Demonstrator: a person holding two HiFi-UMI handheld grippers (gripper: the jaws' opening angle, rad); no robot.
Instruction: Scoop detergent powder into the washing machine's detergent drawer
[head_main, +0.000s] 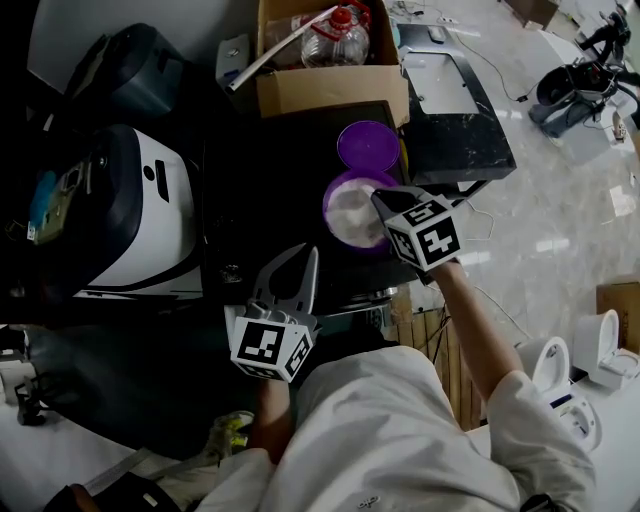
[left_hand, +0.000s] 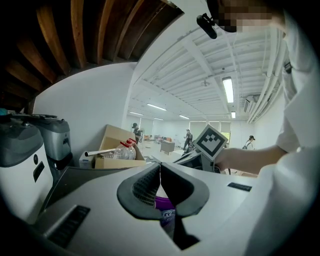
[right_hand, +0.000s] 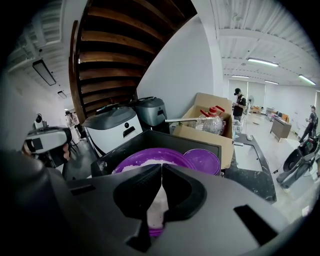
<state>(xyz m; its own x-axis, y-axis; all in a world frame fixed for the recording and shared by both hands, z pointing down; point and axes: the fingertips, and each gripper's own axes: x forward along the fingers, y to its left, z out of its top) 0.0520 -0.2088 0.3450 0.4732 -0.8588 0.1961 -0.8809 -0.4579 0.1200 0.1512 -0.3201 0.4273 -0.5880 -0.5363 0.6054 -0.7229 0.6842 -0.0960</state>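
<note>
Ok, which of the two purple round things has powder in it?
The purple tub beside the right hand-held gripper; it holds white powder. The other, nearer the cardboard box, is a flat, bare lid.

Pale, seemingly marbled floor (head_main: 560, 200), white wall (right_hand: 175, 70), dark wooden beams (right_hand: 115, 45), ceiling strip lights (left_hand: 228, 90).
</note>
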